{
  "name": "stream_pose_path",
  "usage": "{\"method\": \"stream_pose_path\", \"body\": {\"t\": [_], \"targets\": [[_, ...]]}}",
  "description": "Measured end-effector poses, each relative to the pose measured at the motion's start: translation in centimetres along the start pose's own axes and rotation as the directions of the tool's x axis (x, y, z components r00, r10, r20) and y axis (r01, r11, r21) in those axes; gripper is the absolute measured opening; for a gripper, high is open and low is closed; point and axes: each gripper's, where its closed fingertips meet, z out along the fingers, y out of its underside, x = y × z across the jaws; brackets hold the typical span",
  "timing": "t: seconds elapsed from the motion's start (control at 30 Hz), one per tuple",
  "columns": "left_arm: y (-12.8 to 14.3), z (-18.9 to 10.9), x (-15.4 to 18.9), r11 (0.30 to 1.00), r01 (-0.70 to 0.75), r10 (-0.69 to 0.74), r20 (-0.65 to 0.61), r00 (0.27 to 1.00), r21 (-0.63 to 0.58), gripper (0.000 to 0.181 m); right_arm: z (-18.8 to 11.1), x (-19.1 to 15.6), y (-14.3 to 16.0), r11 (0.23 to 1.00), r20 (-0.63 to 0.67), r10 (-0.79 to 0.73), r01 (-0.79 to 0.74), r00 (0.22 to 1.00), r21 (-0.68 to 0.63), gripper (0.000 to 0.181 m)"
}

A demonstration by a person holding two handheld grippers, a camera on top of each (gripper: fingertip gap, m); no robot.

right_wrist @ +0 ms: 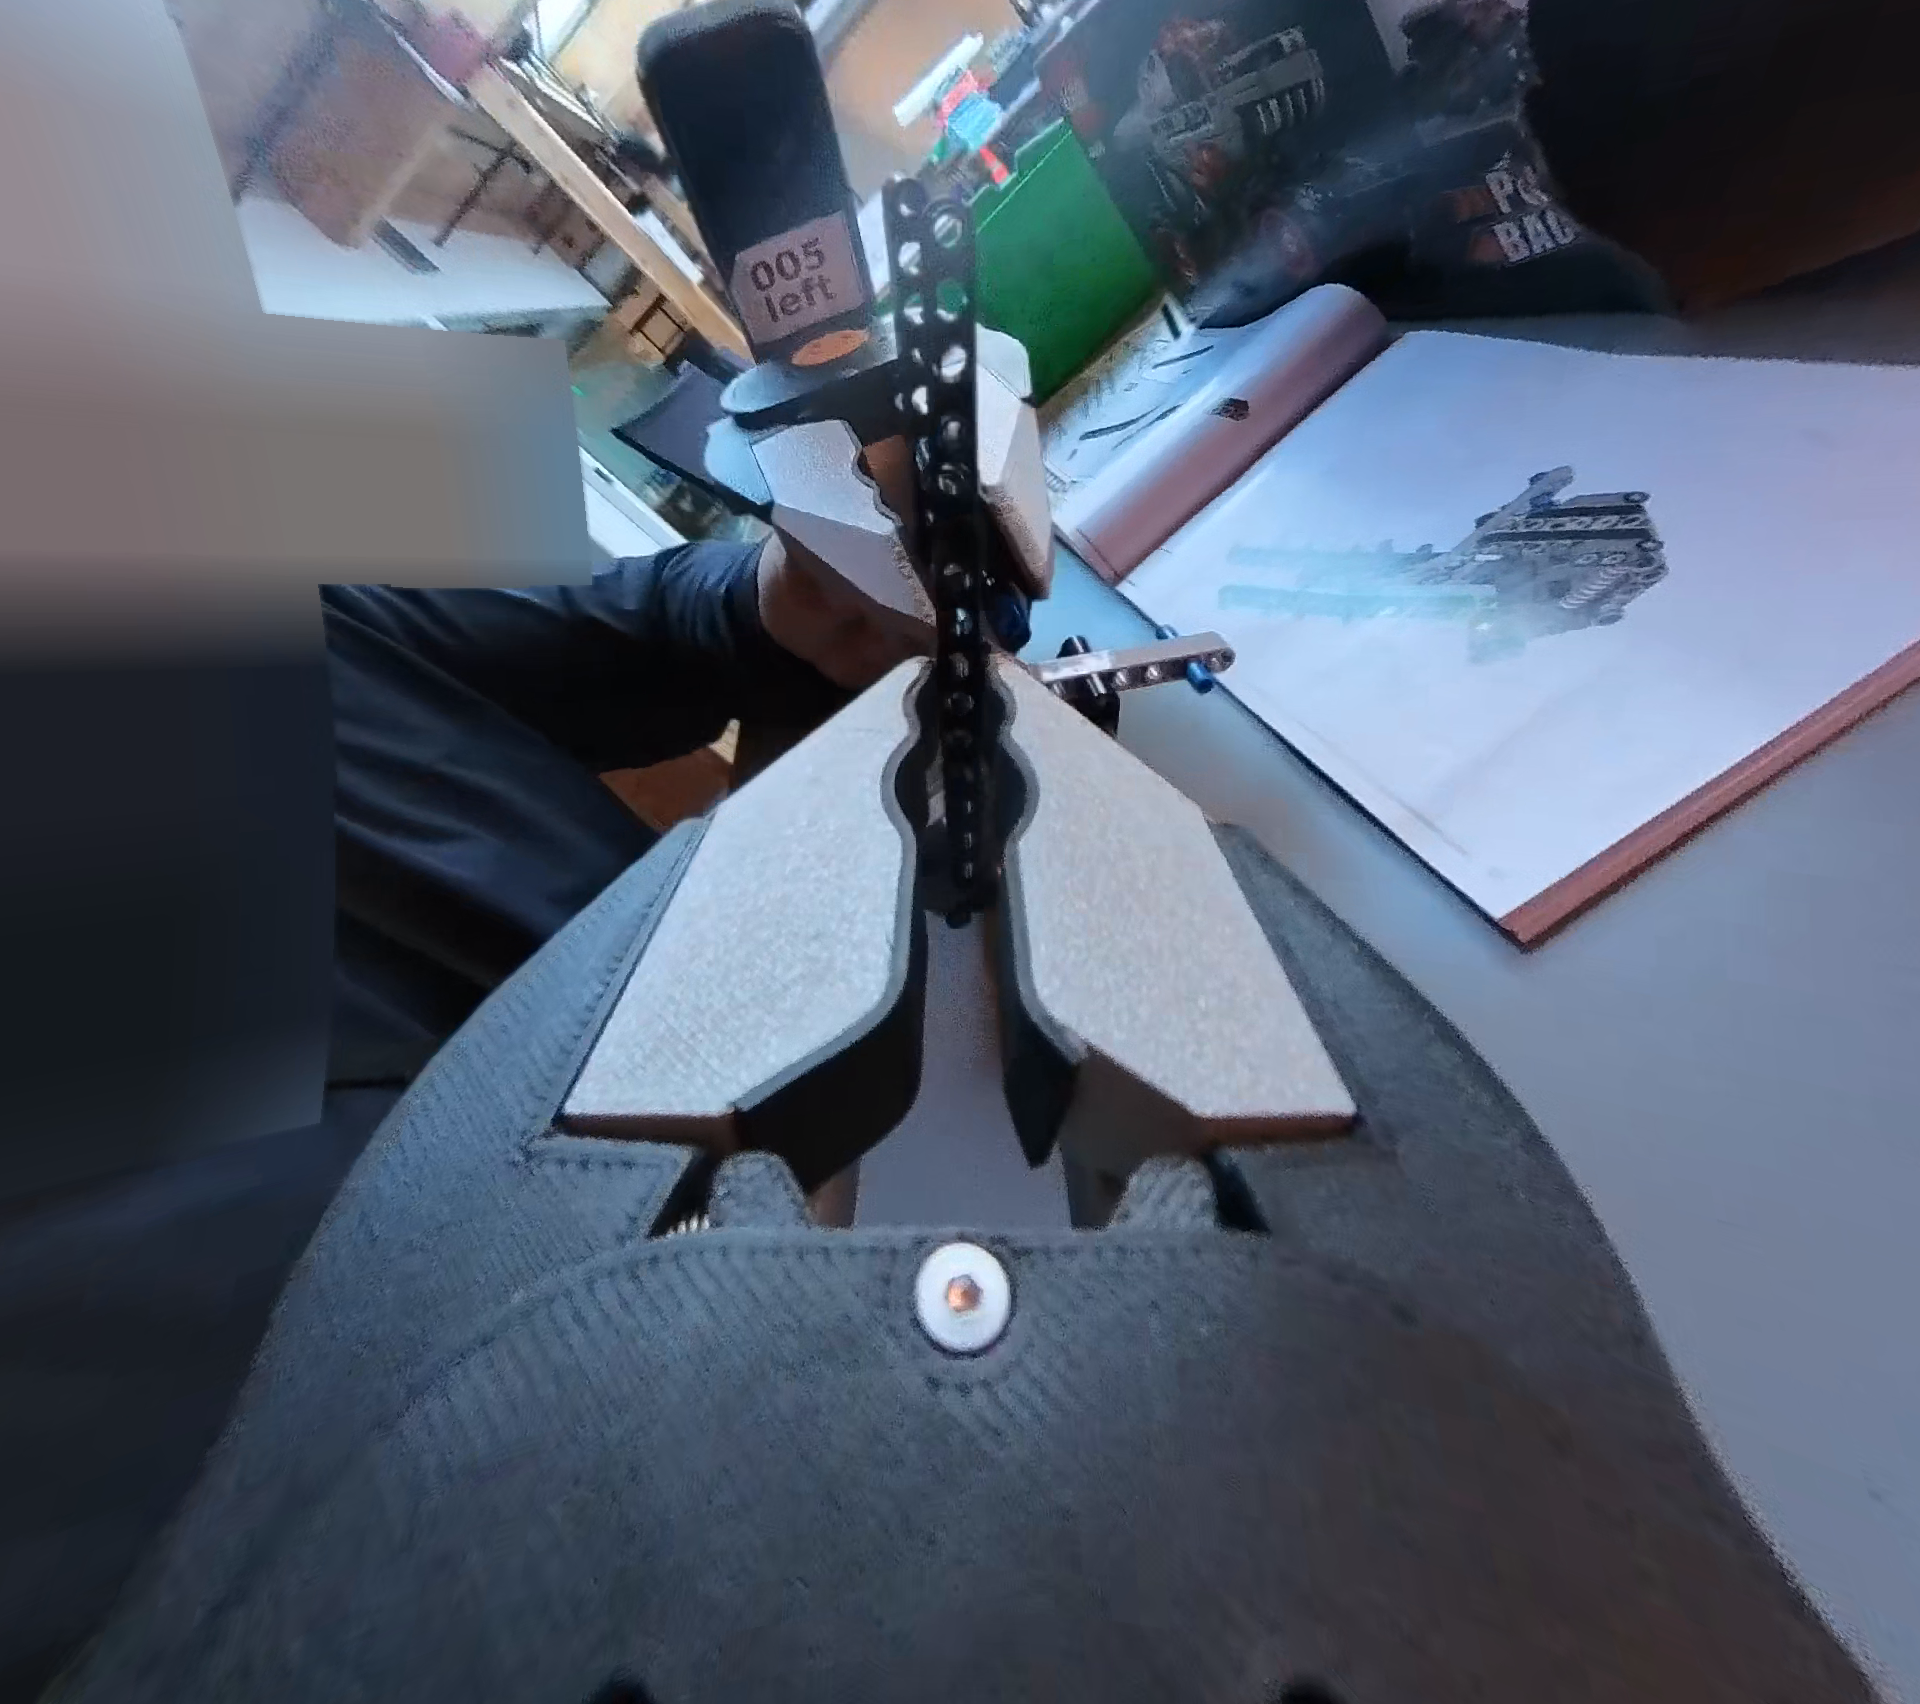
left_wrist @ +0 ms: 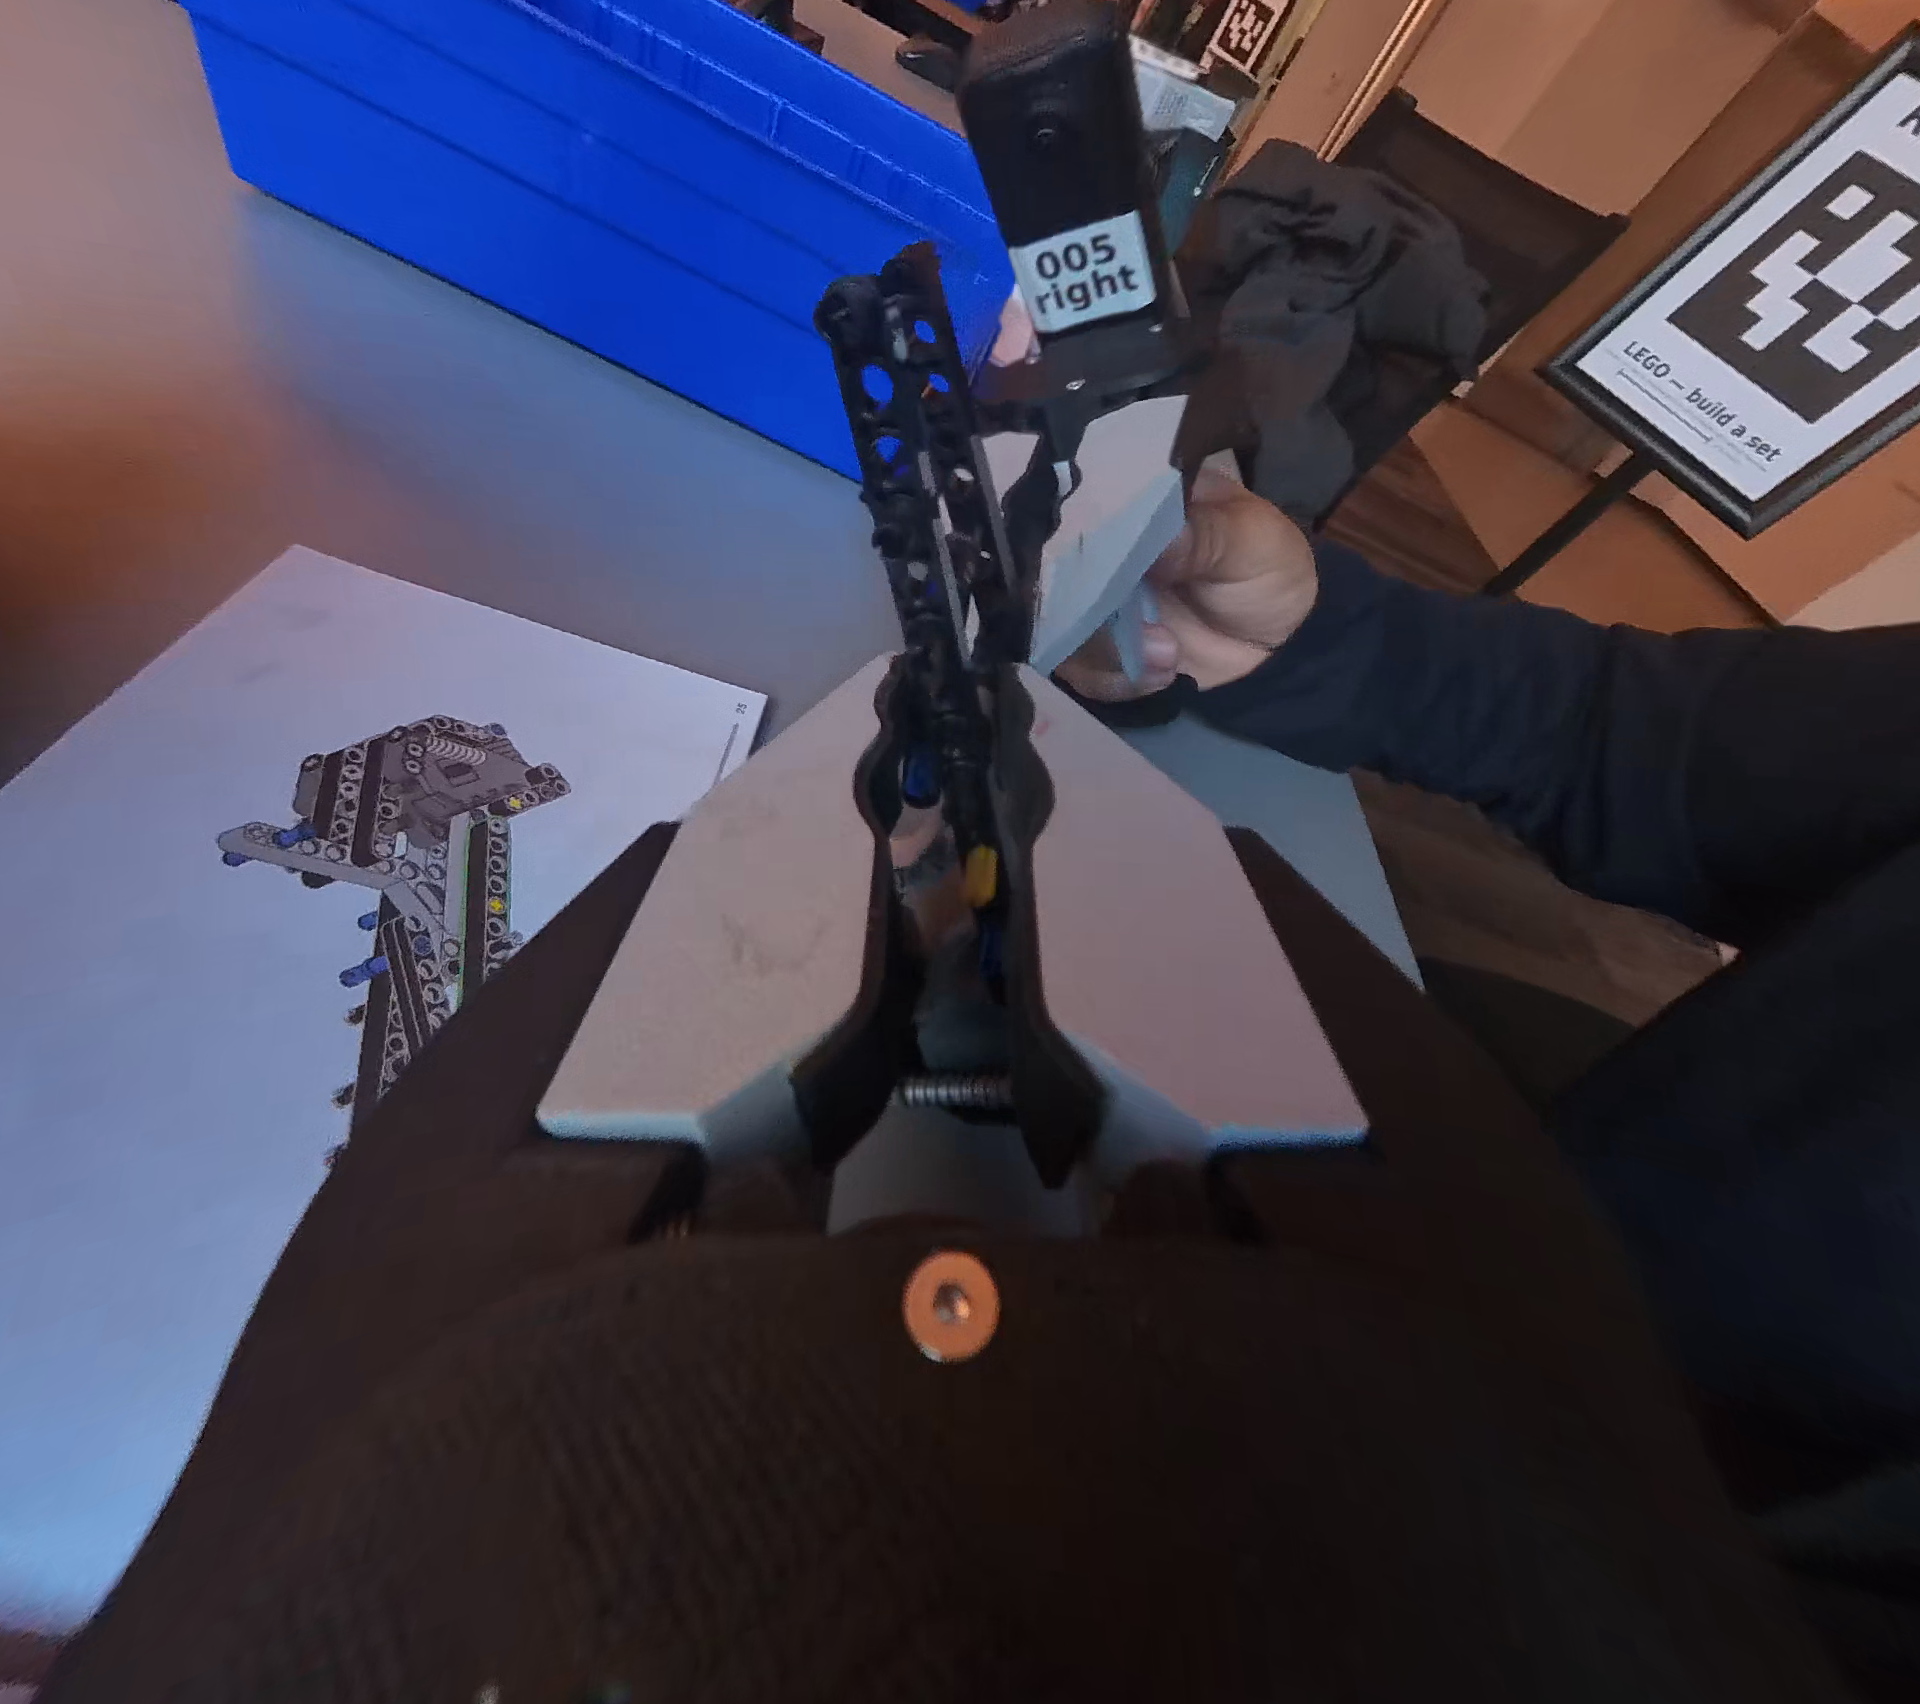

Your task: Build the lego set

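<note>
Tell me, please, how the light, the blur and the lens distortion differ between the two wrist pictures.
Left wrist view: dim, warm lamp glow at top right; the blue plastic bin bends from the wide lens; the left edge smears. Right wrist view: cooler daylight from windows; the open white instruction booklet looks soft and washed; only the black holed lego beam assembly stays fairly sharp.

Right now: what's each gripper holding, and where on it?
Both clamp the same black lego beam assembly. The left gripper holds one end, beside the blue and yellow pins; the right gripper holds the opposite end. It's off the table.
</note>
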Motion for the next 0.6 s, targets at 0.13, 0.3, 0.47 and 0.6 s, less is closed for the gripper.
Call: {"method": "stream_pose_path", "body": {"t": [0.13,0.3,0.47,0.6], "targets": [[0.03,-0.07,-0.03,0.995,0.101,-0.099,-0.083,0.992,0.022,0.015,0.15,0.23,0.0,1.0,-0.003,-0.024,0.024,1.0,-0.008,0.004],[0.03,-0.18,-0.08,0.985,0.167,-0.16,-0.128,0.979,0.041,0.015,0.25,0.36,-0.13,1.0,0.029,0.013,-0.013,0.999,0.008,0.004],[-0.06,-0.36,-0.13,0.986,0.154,-0.146,-0.11,0.983,0.067,0.014,0.46,0.41,0.11,1.0,0.014,0.002,-0.002,1.0,-0.001,0.004],[-0.17,-0.42,-0.25,0.983,0.161,-0.151,-0.105,0.983,0.091,0.015,0.52,0.45,-0.01,0.999,0.031,0.042,-0.043,0.999,0.01,0.004]]}}
